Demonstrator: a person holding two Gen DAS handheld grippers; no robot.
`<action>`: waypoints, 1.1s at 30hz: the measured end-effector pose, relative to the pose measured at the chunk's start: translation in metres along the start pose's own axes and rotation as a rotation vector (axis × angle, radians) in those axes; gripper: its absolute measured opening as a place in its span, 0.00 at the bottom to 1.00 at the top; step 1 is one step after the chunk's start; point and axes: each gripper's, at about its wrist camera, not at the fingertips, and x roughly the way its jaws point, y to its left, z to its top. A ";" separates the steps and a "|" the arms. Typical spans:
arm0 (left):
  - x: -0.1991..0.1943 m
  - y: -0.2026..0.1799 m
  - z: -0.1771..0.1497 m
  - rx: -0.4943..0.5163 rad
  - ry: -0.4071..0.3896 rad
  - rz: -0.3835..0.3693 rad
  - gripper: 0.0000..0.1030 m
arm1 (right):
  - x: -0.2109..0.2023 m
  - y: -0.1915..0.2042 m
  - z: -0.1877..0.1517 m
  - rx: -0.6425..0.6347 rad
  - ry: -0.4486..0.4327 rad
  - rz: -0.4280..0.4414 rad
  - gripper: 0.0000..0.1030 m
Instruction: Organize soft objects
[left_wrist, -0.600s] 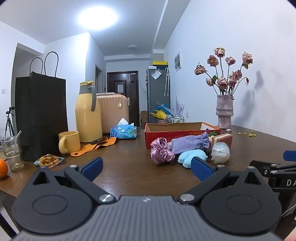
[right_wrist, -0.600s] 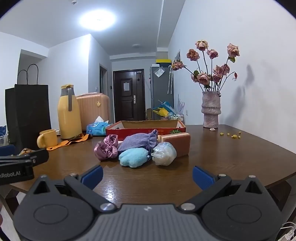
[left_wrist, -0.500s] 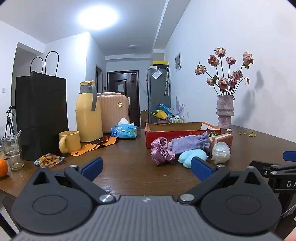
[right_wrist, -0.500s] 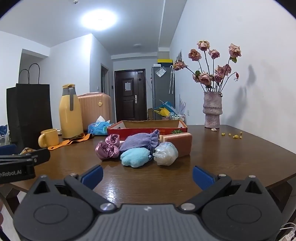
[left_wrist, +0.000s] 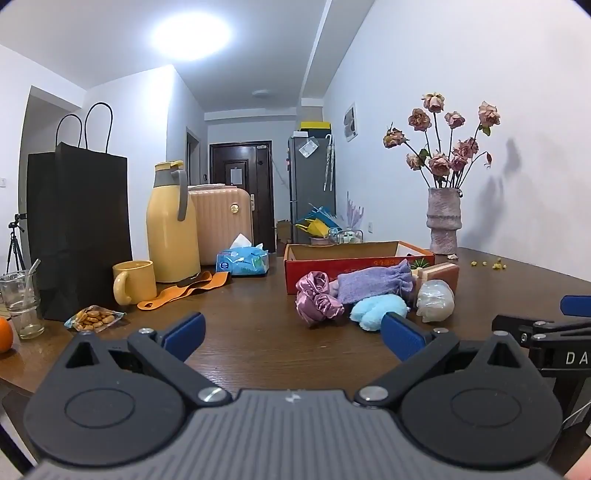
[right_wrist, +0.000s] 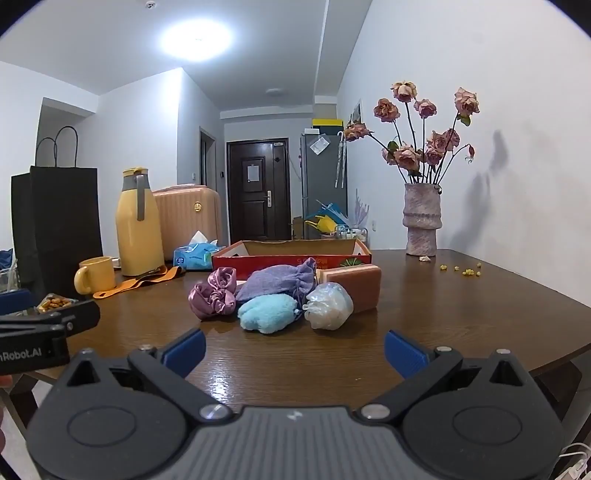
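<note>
Both grippers are nearest to the camera, and both stand wide with nothing between the fingers. The right gripper (right_wrist: 294, 349) hangs over the near edge of the wooden table (right_wrist: 461, 310), and the left gripper (left_wrist: 291, 332) is beside it, more to the left.

The landmark is the red cardboard box (right_wrist: 291, 254), which looks empty as far as its inside shows. The soft things lie in one small heap just in front of this box. On the near side of the heap is a light blue fluffy piece (right_wrist: 267, 314), touching a whitish mesh puff (right_wrist: 328, 306) on its right. To the left is a pink satin scrunchie (right_wrist: 214, 293). Behind them, close to the box wall, lies a purple drawstring pouch (right_wrist: 280, 280), with a brown sponge block (right_wrist: 354, 282) to its right.

I judge that no piece is picked yet; the step is the first approach. The next move needs one gripper to go forward and down to a near piece, probably the blue one or the puff, and close gently on it, then lift it over the box wall.
</note>
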 end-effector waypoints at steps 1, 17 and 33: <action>0.001 -0.001 -0.001 0.005 0.000 0.004 1.00 | -0.001 0.000 0.000 0.000 -0.001 0.001 1.00; 0.001 -0.001 -0.004 0.001 -0.007 -0.003 1.00 | -0.002 0.003 -0.004 -0.009 -0.001 0.002 1.00; 0.001 0.000 -0.004 0.000 -0.005 -0.004 1.00 | -0.003 -0.004 -0.004 0.017 -0.018 0.003 1.00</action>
